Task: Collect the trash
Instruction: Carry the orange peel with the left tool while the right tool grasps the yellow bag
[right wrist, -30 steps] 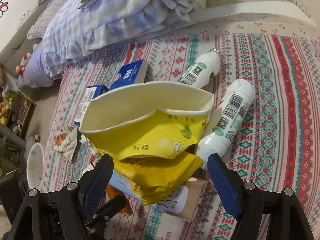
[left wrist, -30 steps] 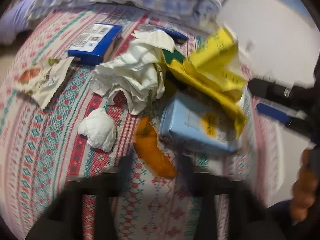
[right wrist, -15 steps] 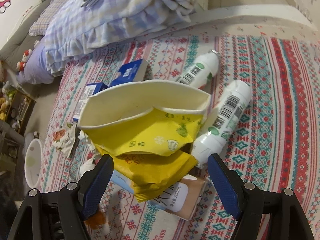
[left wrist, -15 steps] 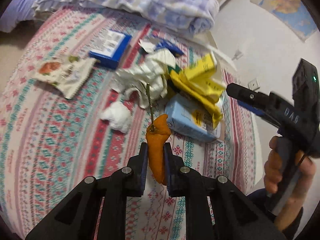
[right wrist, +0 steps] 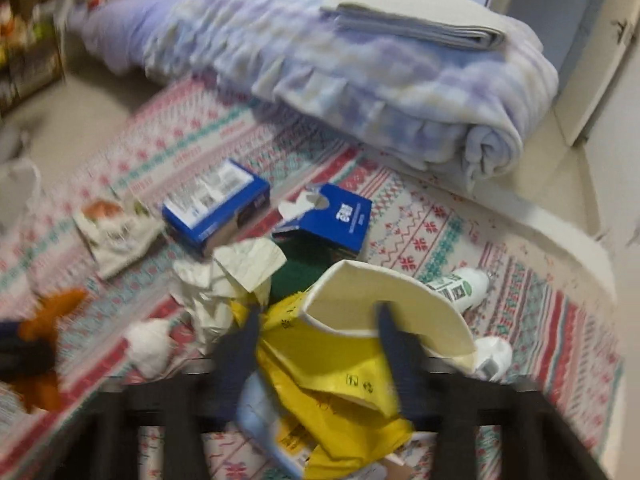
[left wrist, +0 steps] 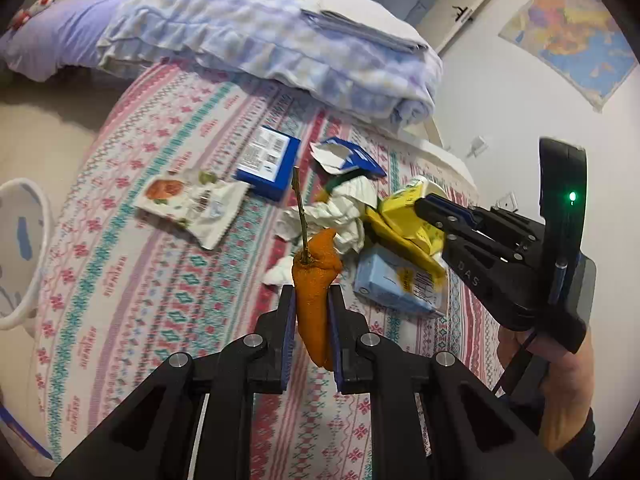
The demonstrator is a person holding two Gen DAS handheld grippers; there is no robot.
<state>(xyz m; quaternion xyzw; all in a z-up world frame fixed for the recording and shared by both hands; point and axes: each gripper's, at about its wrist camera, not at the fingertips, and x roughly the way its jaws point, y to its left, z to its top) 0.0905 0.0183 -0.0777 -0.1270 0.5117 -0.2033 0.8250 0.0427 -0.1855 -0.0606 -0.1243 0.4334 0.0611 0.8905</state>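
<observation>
Our left gripper [left wrist: 311, 300] points steeply down over the patterned bedspread [left wrist: 160, 280], clamped on an orange peel [left wrist: 314, 284]. At three o'clock our right gripper [right wrist: 316, 320], blurred, has just been closing on the crushed yellow paper cup [right wrist: 352, 344] amid the litter.

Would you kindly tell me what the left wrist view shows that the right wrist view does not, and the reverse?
Only the left wrist view shows the wall map and the left hand-held gripper clamped on the orange peel. Only the right wrist view shows the white bottle lying behind the crushed paper cup, which the right hand-held gripper has just been closing around. Both show the blue box, the snack wrapper and the folded blanket.
</observation>
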